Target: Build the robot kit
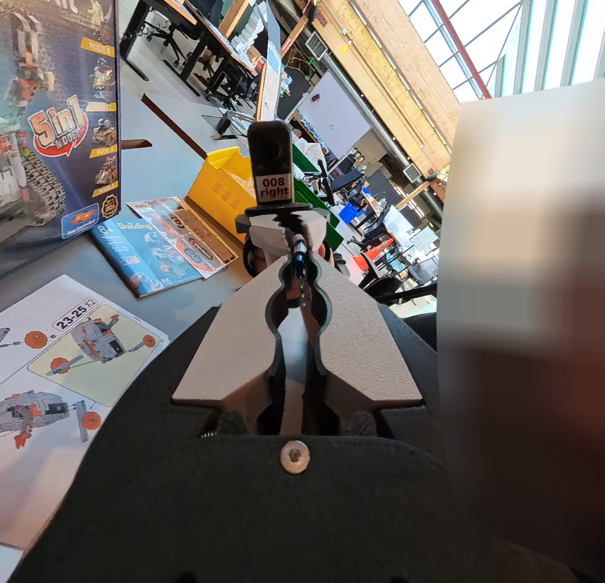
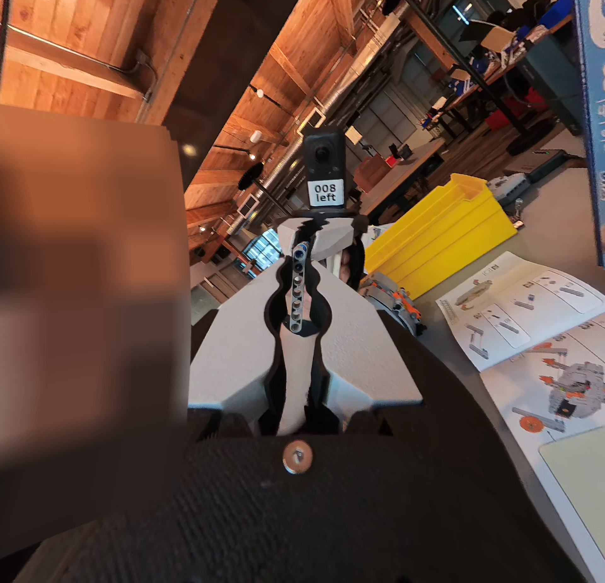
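Observation:
My two grippers face each other tip to tip above a grey table. In the right wrist view my right gripper [image 2: 296,262] is shut on a grey beam with a row of holes [image 2: 296,297]; blue pins [image 2: 298,254] sit in its top holes. The left gripper [image 2: 311,236] faces it just beyond, with a small blue-tipped part at its tips. In the left wrist view my left gripper [image 1: 296,266] is shut on a blue pin [image 1: 298,267] with a grey holed strip [image 1: 305,297] behind it. The right gripper [image 1: 288,236] meets it, a grey beam end [image 1: 299,243] poking out.
On the table lie open instruction sheets [image 1: 65,354] [image 2: 523,305], a blue booklet [image 1: 144,256], a sticker sheet [image 1: 190,233], an upright kit box [image 1: 59,108], a yellow bin [image 1: 222,180] [image 2: 442,233] and a green bin [image 1: 311,187]. A partly built grey and orange model [image 2: 389,298] sits beside the yellow bin.

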The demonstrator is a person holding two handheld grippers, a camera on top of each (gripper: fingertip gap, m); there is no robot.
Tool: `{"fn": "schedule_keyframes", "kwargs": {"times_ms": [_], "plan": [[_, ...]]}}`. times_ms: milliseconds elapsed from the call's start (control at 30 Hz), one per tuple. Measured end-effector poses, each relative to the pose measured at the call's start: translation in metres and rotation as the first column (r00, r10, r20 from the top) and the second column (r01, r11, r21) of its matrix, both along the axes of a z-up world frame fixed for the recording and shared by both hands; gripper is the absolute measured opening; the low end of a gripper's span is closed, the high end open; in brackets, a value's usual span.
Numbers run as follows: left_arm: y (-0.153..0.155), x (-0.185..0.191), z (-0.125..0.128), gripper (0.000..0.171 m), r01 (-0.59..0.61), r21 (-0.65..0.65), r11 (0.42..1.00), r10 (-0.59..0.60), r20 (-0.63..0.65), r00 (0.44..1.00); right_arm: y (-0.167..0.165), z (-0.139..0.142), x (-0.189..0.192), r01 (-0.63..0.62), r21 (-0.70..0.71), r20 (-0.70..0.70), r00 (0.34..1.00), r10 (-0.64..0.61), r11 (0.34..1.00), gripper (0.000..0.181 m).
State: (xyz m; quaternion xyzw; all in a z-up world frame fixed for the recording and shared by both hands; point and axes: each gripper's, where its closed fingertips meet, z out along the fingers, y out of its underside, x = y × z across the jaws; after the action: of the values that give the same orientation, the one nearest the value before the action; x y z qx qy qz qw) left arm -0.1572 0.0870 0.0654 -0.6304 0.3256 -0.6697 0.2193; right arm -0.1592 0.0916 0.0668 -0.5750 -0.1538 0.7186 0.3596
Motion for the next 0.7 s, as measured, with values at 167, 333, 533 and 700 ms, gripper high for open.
{"fn": "schedule_keyframes", "kwargs": {"times_ms": [167,333,533,700], "plan": [[-0.0023,-0.0002,-0.0027,0.005,0.006,0.014,1.0,-0.005,-0.024,1.0,-0.0024,-0.0026,-0.0006,0.008,0.032,0.058,0.998,-0.01,0.999,0.004],[-0.0075,-0.0003,-0.0016,0.005,0.024,0.032,0.999,-0.023,-0.033,0.999,-0.008,-0.0015,-0.0014,0.006,0.081,0.121,0.993,-0.015,0.997,0.004],[-0.0059,0.0,-0.0066,0.005,-0.009,0.097,0.995,0.019,-0.094,0.995,-0.0061,-0.0061,-0.0013,0.053,0.134,0.227,0.97,-0.083,0.989,0.005],[0.0007,0.0011,-0.009,0.005,-0.061,0.153,0.986,0.08,-0.123,0.989,0.0012,-0.0099,-0.0002,0.117,0.155,0.267,0.951,-0.156,0.981,0.005]]}}
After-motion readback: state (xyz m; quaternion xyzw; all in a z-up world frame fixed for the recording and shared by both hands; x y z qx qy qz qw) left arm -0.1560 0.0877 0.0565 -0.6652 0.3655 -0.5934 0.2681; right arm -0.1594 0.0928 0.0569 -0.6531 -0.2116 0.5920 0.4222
